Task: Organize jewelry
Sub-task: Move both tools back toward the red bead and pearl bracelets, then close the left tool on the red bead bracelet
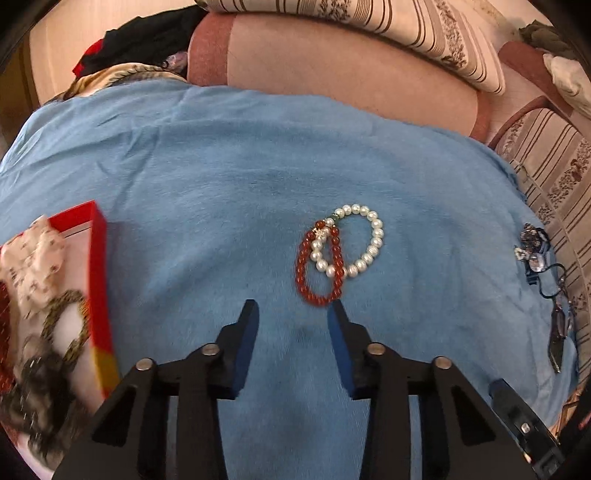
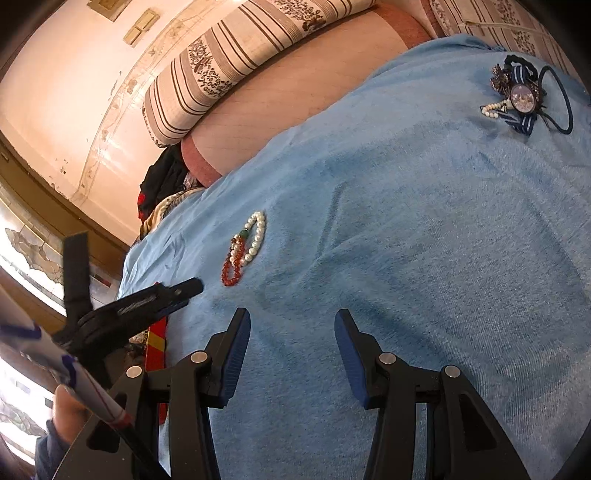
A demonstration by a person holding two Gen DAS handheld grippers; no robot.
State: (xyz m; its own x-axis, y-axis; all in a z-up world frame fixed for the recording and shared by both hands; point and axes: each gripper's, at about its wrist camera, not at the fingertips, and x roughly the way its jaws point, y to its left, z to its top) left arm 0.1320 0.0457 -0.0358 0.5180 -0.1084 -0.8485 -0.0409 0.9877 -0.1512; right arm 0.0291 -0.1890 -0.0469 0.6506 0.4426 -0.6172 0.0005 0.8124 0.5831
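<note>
A red bead bracelet (image 1: 303, 271) and a white pearl bracelet (image 1: 373, 236) lie overlapped on the blue towel (image 1: 221, 184). My left gripper (image 1: 293, 312) is open and empty, its tips just short of the red bracelet. A red jewelry box (image 1: 99, 280) at the left holds a gold chain bracelet (image 1: 68, 325) and other pieces. In the right wrist view the two bracelets (image 2: 243, 247) lie far left, with the left gripper (image 2: 162, 295) beside them. My right gripper (image 2: 291, 317) is open and empty over bare towel. A pile of dark hair ties and brooches (image 2: 524, 98) lies at the far right.
Striped cushions (image 1: 424, 33) and a pink bolster (image 1: 332, 74) edge the towel at the back. Dark clothes (image 1: 140, 40) are heaped at the back left. A dark pendant and cord (image 1: 557, 325) lie near the towel's right edge.
</note>
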